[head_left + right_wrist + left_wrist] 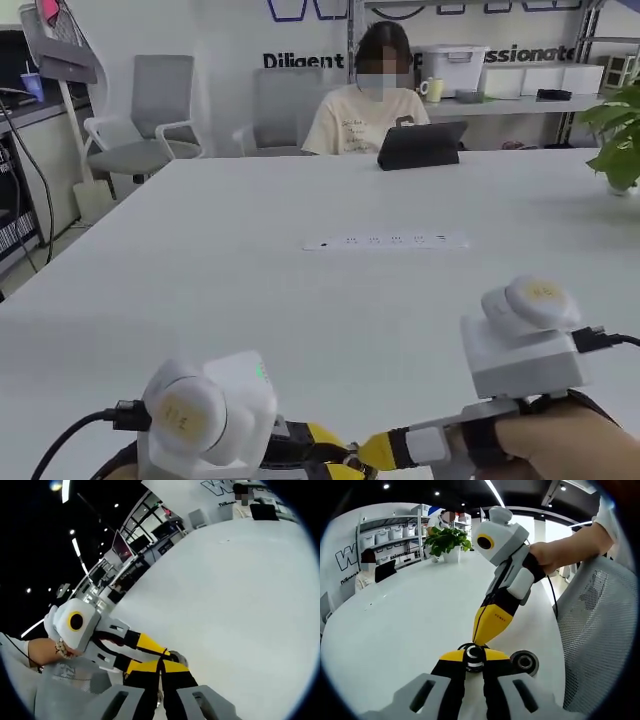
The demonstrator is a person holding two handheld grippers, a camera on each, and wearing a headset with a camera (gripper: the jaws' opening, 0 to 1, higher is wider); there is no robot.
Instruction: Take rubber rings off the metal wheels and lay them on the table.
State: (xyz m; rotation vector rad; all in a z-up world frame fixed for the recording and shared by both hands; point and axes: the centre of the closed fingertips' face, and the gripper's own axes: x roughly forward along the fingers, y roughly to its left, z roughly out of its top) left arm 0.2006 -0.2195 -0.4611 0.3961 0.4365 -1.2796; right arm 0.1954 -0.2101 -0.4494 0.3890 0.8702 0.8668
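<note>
A small metal wheel [474, 661] with a black rubber ring sits between the yellow tips of my left gripper [473, 655], which is shut on it just above the white table [410, 625]. My right gripper [483, 638] comes down from the upper right, its shut tip pinching the ring at the wheel's top edge. In the right gripper view, my right gripper [161, 665] meets the left gripper [159, 651] at the wheel [179, 658]. A second wheel [524, 661] lies flat on the table beside them. In the head view, both grippers [326, 442] [380, 451] meet at the near edge.
A white power strip [385, 241] lies mid-table. A person sits at the far side behind a dark tablet [420, 146]. A potted plant [617, 135] stands at the right. A mesh chair [600, 630] is close behind the near edge.
</note>
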